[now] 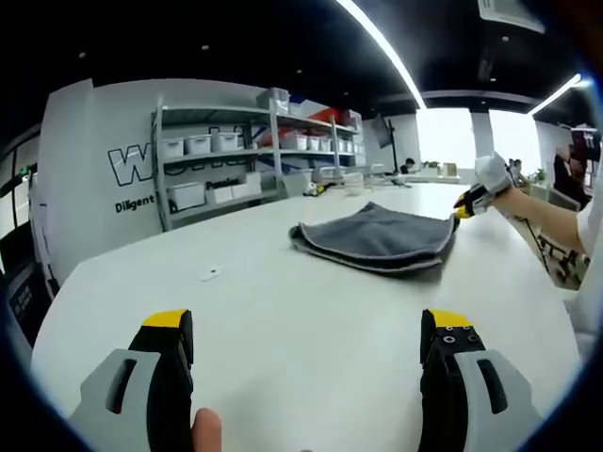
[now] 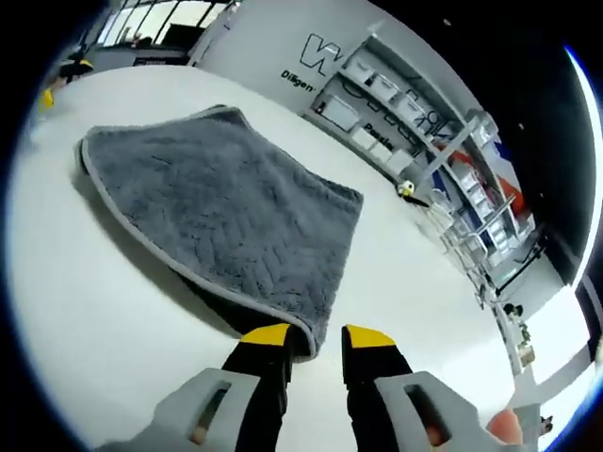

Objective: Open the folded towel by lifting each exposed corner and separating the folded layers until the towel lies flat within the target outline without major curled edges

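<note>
A grey folded towel (image 1: 377, 237) lies on a wide white table (image 1: 283, 320), in a bright room with shelving (image 1: 236, 160) along the far wall. I hold a two-jaw gripper in each hand.

My left gripper (image 1: 306, 330) hovers low over bare tabletop, well short of the towel, its yellow-tipped jaws spread wide and holding nothing.

My right gripper (image 2: 309, 336) is at the towel's (image 2: 217, 217) nearest corner. In the right gripper view its jaws stand close together with the pale-trimmed corner right at the left tip; the fisheye makes it hard to say, so I cannot tell whether cloth is actually pinched. In the left gripper view it appears at the towel's far right edge, held by my hand (image 1: 490, 179).

I see no target outline on the table.

The risks, as I judge them: if the jaws catch every layer instead of the top one, lifting will drag the whole bundle rather than open it. A thin grip on the trim could also slip, letting the corner flop back curled.
</note>
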The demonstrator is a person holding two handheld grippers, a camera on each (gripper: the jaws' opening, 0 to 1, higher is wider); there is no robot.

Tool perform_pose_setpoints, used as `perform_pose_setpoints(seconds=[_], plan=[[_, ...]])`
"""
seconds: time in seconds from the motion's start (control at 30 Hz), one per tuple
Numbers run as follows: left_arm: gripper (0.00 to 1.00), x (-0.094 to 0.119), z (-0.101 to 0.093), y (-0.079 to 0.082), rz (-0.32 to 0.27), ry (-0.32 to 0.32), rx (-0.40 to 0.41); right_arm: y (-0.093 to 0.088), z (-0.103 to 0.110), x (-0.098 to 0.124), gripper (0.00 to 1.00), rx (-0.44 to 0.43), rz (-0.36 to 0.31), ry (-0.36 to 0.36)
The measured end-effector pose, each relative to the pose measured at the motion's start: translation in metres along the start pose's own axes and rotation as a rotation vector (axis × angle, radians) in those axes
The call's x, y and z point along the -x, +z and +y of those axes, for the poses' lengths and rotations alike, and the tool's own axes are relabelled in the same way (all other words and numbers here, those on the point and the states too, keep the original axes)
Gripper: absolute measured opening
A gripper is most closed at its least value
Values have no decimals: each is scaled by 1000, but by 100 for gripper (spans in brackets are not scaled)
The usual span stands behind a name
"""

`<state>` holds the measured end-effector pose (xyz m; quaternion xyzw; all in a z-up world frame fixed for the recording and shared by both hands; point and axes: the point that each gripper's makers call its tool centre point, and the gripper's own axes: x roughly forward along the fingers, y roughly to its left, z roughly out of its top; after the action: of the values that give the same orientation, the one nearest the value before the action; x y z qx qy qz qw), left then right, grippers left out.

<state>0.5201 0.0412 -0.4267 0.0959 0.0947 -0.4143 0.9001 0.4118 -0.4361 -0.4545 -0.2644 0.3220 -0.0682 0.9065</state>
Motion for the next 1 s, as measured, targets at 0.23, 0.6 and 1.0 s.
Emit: perform_pose_setpoints(seconds=[0.23, 0.6, 1.0], plan=[[99, 0, -3, -1, 4, -6, -7, 23, 18, 26, 38, -148, -98, 87], [99, 0, -6, -3, 8, -16, -1, 95, 65, 58, 68, -315, -332, 326], [99, 1, -5, -2, 5, -16, 8, 123, 91, 72, 98, -372, -352, 411]])
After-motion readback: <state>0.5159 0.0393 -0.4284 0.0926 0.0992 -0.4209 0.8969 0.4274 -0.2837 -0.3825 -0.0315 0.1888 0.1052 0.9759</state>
